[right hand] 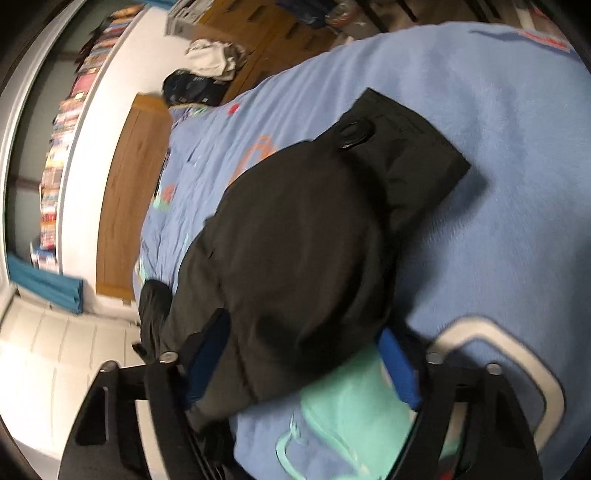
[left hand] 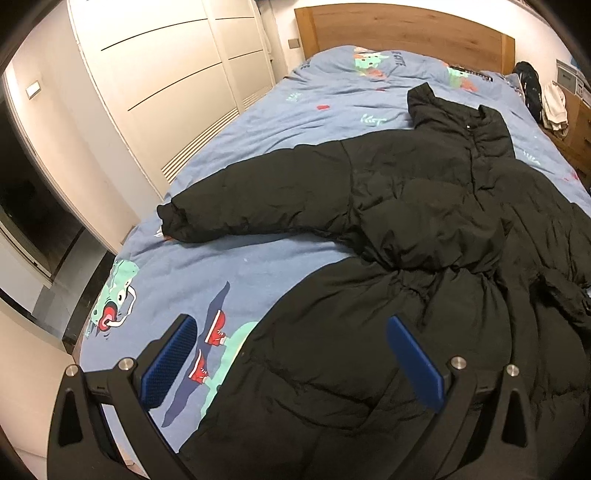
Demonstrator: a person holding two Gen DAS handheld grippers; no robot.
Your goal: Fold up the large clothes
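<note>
A large black puffer jacket (left hand: 424, 229) lies front-up on the blue printed bed sheet (left hand: 280, 122), collar toward the headboard, one sleeve (left hand: 236, 206) stretched out to the left. My left gripper (left hand: 291, 343) is open and empty above the jacket's lower left hem. In the right wrist view, my right gripper (right hand: 306, 354) is open around the jacket's other sleeve (right hand: 295, 240), whose snap-tab cuff (right hand: 402, 147) lies on the sheet (right hand: 517, 221). Its blue pads (right hand: 400, 369) stand on either side of the fabric without pinching it.
A wooden headboard (left hand: 399, 29) stands at the far end. White wardrobe doors (left hand: 166, 81) run along the left of the bed. Clothes (left hand: 554, 107) are piled on a wooden cabinet at the right. Floor shows at the bed's left edge (left hand: 74, 295).
</note>
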